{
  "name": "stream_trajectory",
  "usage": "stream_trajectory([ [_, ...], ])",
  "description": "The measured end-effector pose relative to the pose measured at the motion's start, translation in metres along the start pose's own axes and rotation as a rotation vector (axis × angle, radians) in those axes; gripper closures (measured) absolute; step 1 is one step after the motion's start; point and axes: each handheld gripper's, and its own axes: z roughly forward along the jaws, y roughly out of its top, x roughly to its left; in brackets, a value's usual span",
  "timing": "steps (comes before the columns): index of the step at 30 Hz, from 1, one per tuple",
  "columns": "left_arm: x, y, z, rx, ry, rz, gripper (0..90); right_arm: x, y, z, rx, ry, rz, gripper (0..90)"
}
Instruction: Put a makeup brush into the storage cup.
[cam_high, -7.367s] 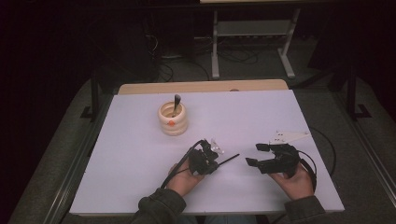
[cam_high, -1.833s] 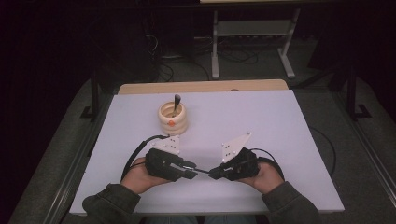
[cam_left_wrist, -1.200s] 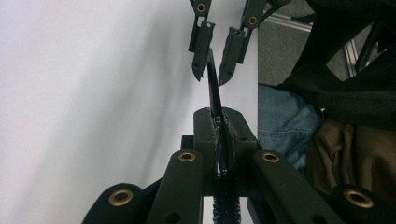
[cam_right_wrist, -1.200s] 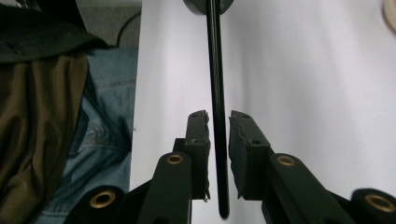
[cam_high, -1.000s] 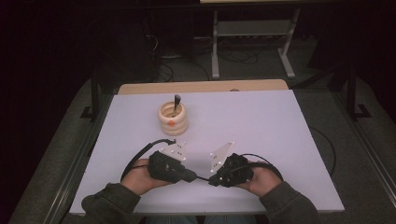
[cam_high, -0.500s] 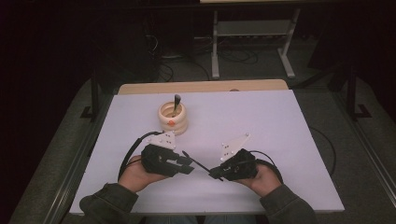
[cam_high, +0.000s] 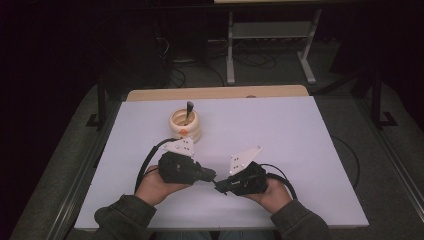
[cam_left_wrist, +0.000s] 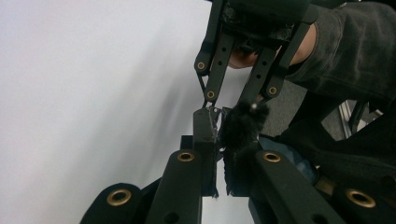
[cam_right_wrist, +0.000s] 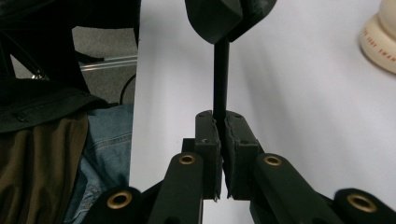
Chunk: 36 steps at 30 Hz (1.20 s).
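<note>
Low over the front part of the white desk (cam_high: 280, 130), tip to tip: left claw (cam_high: 212, 176) and right claw (cam_high: 220, 189), each gripped from behind by a hand, left hand (cam_high: 150, 187) and right hand (cam_high: 275, 192), in dark sleeves.

Between the two tips, just above the desk surface: a thin black stick (cam_right_wrist: 220, 74), bridging one claw to the other.

In the right gripper view, right claw (cam_right_wrist: 222, 123) pressed together on the near end of the stick, pads tight against it on both sides. Straight ahead from there, running up to the dark tips of the left claw and vanishing between them.

Left claw (cam_left_wrist: 219, 135) just now closing, by now all but fully together, with the far end of the stick caught between the pads. In the left gripper view, frayed black padding at the right-hand pad, hiding the exact line of contact.

Farther back on the desk, well apart from both claws: a cream ribbed cup (cam_high: 185, 125) with a dark-handled utensil (cam_high: 189, 109) standing in it, tilted slightly. Edge of the same cup at the upper right of the right gripper view.
</note>
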Motion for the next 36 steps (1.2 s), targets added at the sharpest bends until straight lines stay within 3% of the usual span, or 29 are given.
stream_trajectory([
  [5, -0.001, 0.002, 0.001, 0.016, 0.006, 0.013, 85.0, 0.001, -0.002, 0.002, -0.003, 0.000, 0.001, 82.8],
  [11, 0.000, 0.004, -0.004, 0.044, 0.052, 0.019, 85.1, -0.001, -0.007, -0.004, -0.013, -0.015, 0.052, 64.0],
  [13, 0.002, 0.003, -0.005, 0.051, 0.068, 0.012, 85.0, -0.002, -0.010, -0.008, -0.013, -0.042, 0.076, 59.6],
  [18, 0.010, -0.001, -0.010, 0.067, 0.094, -0.010, 85.0, -0.006, -0.019, -0.018, -0.031, -0.075, 0.113, 55.4],
  [22, 0.015, -0.002, -0.013, 0.071, 0.102, -0.017, 85.0, -0.008, -0.023, -0.024, -0.049, -0.087, 0.162, 52.6],
  [23, 0.018, -0.002, -0.014, 0.075, 0.110, -0.024, 85.0, -0.010, -0.027, -0.029, -0.060, -0.108, 0.180, 50.6],
  [36, 0.026, -0.001, -0.018, 0.077, 0.120, -0.043, 85.0, -0.015, -0.038, -0.039, -0.080, -0.147, 0.208, 45.9],
])
